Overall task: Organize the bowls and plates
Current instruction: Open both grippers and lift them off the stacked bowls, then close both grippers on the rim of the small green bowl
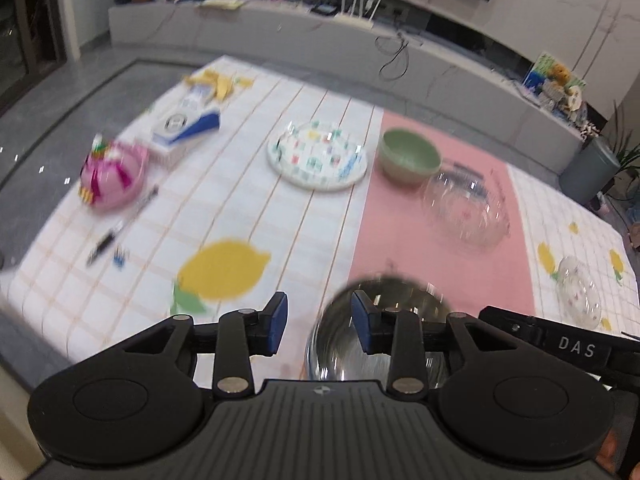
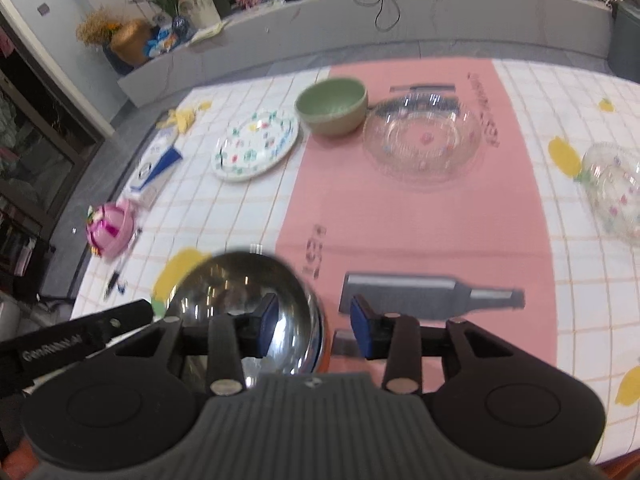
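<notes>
- The steel bowl [image 1: 372, 332] is sitting at the near edge of the surface [image 1: 280, 208], straddling the line between the checked cloth and the pink mat [image 2: 400, 208]. It is looking hard, light and slick, so I am guessing the pads would slide on its polished wall; the thin rim is the place to pinch.
- The left tongs [image 1: 319, 324] are standing partly open with nothing clamped: the right pad is hanging over the bowl's hollow, the left pad outside it over the cloth, neither pressing on it that I can see.
- The right tongs [image 2: 313, 328] are likewise partly open and gripping nothing, the left pad over the bowl's inside, the right pad out over the mat.
- The green bowl [image 2: 332, 106] is standing far on the mat, thick-walled and matte, probably heavier but easier to grip at its rim.
- The big clear glass bowl [image 2: 424, 140] is lying just right of it, and a smaller clear dish [image 2: 612, 196] is waiting well to the right; both are looking fragile and slippery, calling for a gentle rim hold.
- The dotted plate [image 2: 256, 146] is lying flat left of the green bowl, so one pad would be needing to slip under its edge.
</notes>
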`<state>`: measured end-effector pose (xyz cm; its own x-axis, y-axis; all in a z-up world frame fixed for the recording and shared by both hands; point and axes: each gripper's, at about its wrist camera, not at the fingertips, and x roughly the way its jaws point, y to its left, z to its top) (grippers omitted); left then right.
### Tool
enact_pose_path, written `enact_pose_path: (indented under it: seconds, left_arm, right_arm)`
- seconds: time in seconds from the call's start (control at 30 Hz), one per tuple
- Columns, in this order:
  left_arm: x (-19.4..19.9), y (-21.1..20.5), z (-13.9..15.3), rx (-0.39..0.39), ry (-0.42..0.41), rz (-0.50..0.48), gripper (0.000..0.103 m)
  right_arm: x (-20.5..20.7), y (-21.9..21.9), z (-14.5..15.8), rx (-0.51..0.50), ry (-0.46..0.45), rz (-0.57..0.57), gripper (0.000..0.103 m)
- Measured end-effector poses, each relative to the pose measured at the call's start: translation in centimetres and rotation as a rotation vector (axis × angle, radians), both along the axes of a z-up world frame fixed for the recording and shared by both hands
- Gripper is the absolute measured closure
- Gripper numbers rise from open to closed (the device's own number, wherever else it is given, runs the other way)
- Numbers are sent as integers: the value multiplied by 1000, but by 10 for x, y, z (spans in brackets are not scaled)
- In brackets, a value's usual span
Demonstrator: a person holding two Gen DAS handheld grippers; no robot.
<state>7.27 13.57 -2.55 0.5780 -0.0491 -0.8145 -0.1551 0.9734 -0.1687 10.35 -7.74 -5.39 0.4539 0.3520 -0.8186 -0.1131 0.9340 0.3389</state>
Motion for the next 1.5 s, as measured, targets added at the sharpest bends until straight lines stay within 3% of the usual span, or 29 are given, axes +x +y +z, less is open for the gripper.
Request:
enact_pose_path:
  seconds: [0.23,0.47,0.6,1.0,1.23,1.5]
  left_arm:
    - [47,-13,29,-5,-87,-127,57]
    - [121,-28,31,3,-78,-214,57]
    - [170,-34,13,14,-43,-232,57]
    - [265,-19,-72,-107,78,-174,57]
    - [286,-23,-100,-161,119,-159,70]
    - [290,-31,-105,-110,132,-171,93]
  right_arm:
    - [46,-7,19,-15,-56,-35,63]
    - [117,-12,15,-4,-43,-75,63]
    - [157,-11,3,4,-24,-105,63]
    - [255,4,-61,15,66,-125,76]
    - [275,9,-87,10,100,-119,88]
    - [280,3,-98,42,125,-125,94]
